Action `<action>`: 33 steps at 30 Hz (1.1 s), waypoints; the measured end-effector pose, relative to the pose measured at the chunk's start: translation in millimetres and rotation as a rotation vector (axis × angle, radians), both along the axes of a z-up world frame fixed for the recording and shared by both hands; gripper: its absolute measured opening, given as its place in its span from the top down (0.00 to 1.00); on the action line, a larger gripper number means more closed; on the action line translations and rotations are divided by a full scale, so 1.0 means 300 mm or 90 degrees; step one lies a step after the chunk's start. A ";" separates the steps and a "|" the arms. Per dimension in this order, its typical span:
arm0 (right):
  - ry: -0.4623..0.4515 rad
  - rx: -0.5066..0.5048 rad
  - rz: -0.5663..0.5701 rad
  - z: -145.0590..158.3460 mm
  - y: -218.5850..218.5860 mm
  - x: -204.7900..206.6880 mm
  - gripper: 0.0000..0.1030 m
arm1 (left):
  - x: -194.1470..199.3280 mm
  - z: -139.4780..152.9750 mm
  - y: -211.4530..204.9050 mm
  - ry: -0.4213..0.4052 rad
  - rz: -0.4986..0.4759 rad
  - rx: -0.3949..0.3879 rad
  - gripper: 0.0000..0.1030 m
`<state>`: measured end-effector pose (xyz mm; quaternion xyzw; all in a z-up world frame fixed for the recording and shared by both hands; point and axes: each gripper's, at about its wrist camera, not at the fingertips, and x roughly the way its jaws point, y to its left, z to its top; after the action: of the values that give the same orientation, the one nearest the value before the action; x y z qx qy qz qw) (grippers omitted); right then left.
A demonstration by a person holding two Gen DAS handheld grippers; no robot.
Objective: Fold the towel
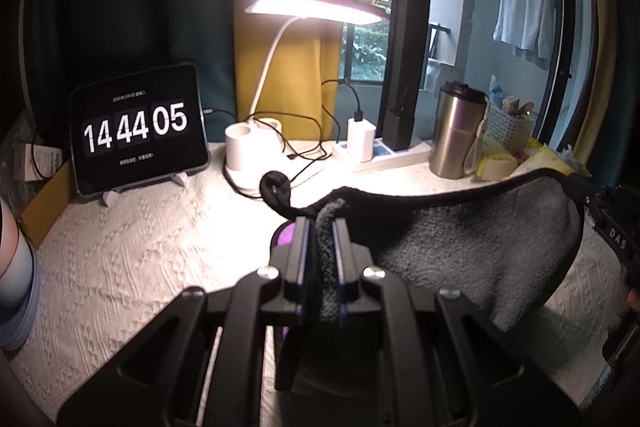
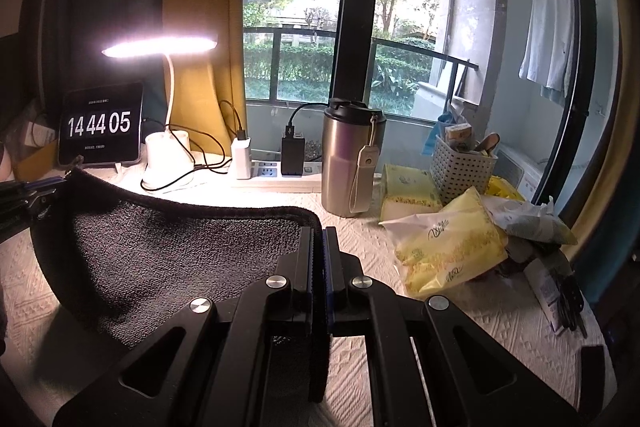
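A dark grey towel [image 1: 472, 247] with a black hem hangs stretched between my two grippers above the white textured tablecloth [image 1: 132, 251]. My left gripper [image 1: 323, 223] is shut on one corner, with the towel's black hanging loop [image 1: 276, 189] sticking out beyond the fingertips. My right gripper [image 2: 319, 233] is shut on the other corner of the towel [image 2: 168, 259]. The towel sags in a curve between them. The right gripper shows at the right edge of the left wrist view [image 1: 600, 203], and the left gripper at the left edge of the right wrist view [image 2: 28, 199].
At the back stand a tablet clock [image 1: 138, 129], a lit white desk lamp [image 1: 256, 155], a power strip with chargers [image 2: 276, 173] and a steel tumbler [image 2: 350, 159]. Yellow tissue packs [image 2: 448, 247] and a white basket [image 2: 460, 171] crowd the right side. A pastel cup [image 1: 16, 267] stands at the left.
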<state>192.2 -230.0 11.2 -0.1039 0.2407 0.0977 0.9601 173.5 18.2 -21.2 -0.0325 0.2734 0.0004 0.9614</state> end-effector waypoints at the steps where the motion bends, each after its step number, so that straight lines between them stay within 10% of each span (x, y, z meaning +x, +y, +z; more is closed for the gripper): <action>1: -0.001 0.000 0.000 0.000 0.003 0.007 0.95 | 0.006 0.000 0.002 0.000 0.000 0.000 0.89; 33: 0.014 -0.008 0.008 -0.070 0.032 0.237 0.95 | 0.218 -0.068 0.013 0.011 0.010 0.024 0.89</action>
<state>263.2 -220.4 -9.7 -0.1105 0.2511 0.1036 0.9560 239.1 22.0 -41.7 -0.0169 0.2816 0.0136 0.9593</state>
